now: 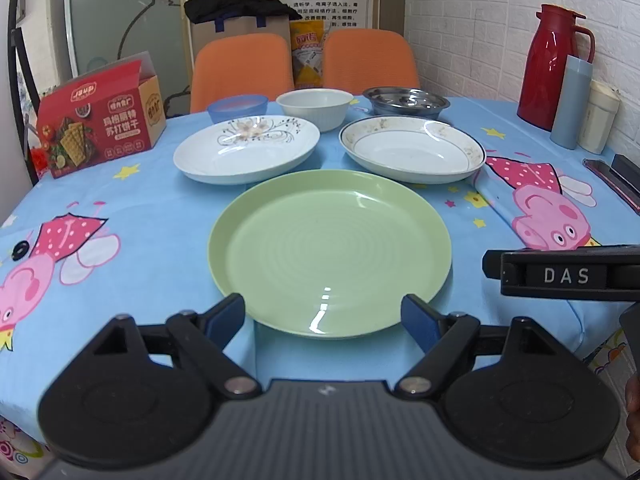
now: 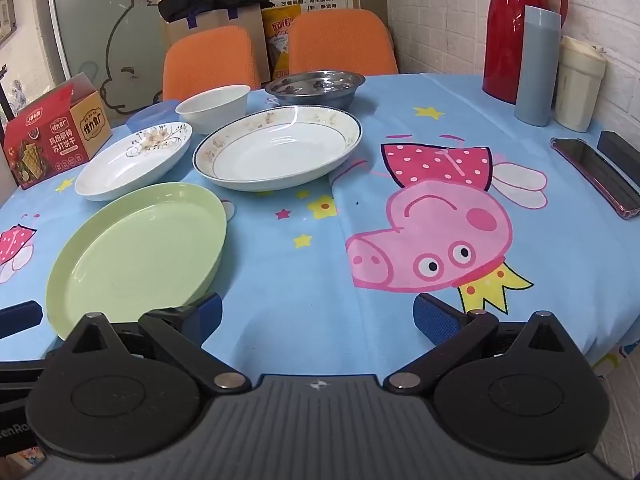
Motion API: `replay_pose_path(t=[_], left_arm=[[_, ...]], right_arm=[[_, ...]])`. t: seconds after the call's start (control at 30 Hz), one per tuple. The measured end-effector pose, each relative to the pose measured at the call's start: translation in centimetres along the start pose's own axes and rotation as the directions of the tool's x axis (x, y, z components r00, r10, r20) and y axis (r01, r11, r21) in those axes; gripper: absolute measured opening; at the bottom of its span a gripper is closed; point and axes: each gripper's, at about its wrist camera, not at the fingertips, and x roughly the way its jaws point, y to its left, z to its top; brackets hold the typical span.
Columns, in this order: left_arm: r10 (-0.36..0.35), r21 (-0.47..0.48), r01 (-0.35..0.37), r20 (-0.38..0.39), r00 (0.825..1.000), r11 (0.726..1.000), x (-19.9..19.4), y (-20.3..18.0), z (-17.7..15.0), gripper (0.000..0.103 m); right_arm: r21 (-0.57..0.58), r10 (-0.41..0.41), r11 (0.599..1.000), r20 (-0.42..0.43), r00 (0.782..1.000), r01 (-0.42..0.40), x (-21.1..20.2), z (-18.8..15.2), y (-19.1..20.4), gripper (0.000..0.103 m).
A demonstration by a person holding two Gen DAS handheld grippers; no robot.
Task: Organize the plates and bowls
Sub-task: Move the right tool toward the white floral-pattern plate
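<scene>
the green plate [image 1: 328, 256] lies flat at the near edge of the table [image 1: 132, 240], alone. at 11 o'clock from it sits the flowered plate [image 1: 246, 150], at 1 o'clock the rimmed plate [image 1: 412, 152]. beyond them, left to right: blue bowl [image 1: 238, 107], white bowl [image 1: 314, 107], steel bowl [image 1: 406, 102]. nothing is stacked yet.

risks, as judged: the plates lie flush on a soft cloth, so a finger may slide over the rim instead of under it and push the plate. a snagged cloth could drag the neighbours. the two china plates sit close together and could knock together when one is lifted.

left gripper [image 1: 324, 318]: jaws wide apart, empty, either side of the green plate's near rim, contact not evident. right gripper [image 2: 318, 316]: jaws wide apart, empty, over bare cloth at 3 o'clock from the green plate.
</scene>
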Motion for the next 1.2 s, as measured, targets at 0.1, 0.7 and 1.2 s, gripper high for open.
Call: replay_pose_path(t=[0.1, 0.7, 1.2], left_arm=[[0.000, -0.005, 0.000, -0.001, 1.000, 1.000, 0.1, 0.2, 0.1, 0.083], [0.008, -0.044, -0.007, 0.020, 1.000, 0.999, 0.5, 1.4, 2.4, 0.083], [0.004, -0.093, -0.003, 0.007, 1.000, 0.996, 1.8, 3.0, 3.4, 0.083]], right_arm=[[-0.002, 0.002, 1.000, -0.002, 1.000, -0.002, 0.1, 0.1, 0.1, 0.103], [-0.031, 0.008, 0.999, 0.007, 1.000, -0.008, 0.8, 2.3, 1.1, 0.103], [-0.063, 0.016, 0.998, -0.015, 1.000, -0.017, 2.4, 3.3, 2.2, 0.103]])
